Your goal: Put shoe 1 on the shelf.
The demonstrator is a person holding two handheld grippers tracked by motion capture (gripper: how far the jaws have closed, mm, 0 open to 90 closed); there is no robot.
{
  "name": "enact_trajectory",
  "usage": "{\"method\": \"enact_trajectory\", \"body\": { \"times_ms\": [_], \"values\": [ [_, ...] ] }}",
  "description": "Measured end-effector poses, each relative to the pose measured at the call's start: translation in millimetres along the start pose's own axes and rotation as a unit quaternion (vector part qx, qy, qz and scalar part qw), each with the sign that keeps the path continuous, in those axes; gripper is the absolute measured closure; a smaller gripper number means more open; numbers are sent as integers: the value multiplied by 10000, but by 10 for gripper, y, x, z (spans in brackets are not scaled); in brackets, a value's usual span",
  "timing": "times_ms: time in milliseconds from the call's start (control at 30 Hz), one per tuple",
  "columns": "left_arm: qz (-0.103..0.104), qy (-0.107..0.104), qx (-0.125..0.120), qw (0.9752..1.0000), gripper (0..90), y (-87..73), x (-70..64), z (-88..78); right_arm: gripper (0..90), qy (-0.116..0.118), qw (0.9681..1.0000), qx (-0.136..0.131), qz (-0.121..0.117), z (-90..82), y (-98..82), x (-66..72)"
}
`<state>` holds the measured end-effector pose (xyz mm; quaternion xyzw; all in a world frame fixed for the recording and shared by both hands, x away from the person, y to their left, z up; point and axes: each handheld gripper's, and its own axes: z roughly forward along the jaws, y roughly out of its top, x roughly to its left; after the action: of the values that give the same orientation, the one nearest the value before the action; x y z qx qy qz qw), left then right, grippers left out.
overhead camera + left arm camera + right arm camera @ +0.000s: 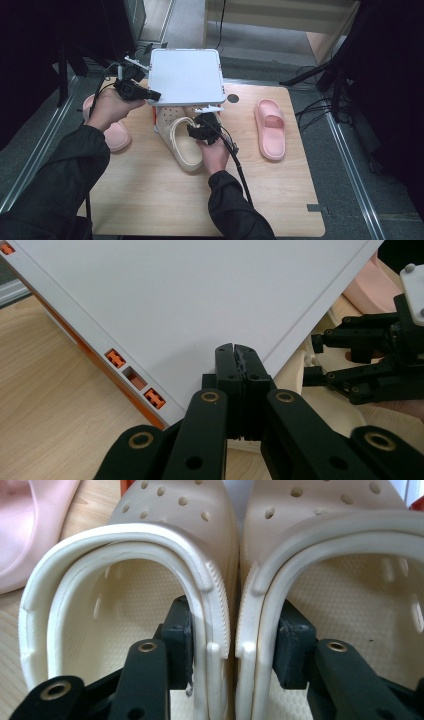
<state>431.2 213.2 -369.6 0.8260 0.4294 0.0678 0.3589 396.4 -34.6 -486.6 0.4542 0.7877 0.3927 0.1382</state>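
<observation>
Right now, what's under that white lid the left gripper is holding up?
Under the white lid, the perforated toes of two cream clogs show, side by side. The right gripper has one jaw inside each clog, against the adjoining walls. The lid covers whatever lies farther in.

The near half of the wooden table (165,200) lies bare, open to a hand from the front. Farther back, a white box lid (186,77) is held tilted over two cream clogs (182,142) — little room beneath it. A pink slipper (270,128) lies to the right with a bare strip between; another pink slipper (116,135) crowds the left edge.
</observation>
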Motion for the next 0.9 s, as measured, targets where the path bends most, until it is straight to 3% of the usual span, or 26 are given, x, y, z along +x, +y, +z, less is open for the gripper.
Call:
{"method": "enact_trajectory", "body": {
  "times_ms": [200, 367, 633, 900],
  "values": [
    [16, 13, 1, 10000, 895, -1, -5, -1, 544, 175, 9998, -21, 46, -87, 1, -49],
    [13, 38, 12, 10000, 895, -1, -10, -4, 549, 300, 9994, -177, -18, -301, -39, -77],
    [-29, 53, 32, 10000, 895, 7, -16, 0, 752, 583, 9980, -185, -166, -654, -171, -103],
    [-13, 39, 67, 10000, 895, 12, -9, -3, 900, 953, 9951, -142, -207, -776, -398, -42]
  ]
}}
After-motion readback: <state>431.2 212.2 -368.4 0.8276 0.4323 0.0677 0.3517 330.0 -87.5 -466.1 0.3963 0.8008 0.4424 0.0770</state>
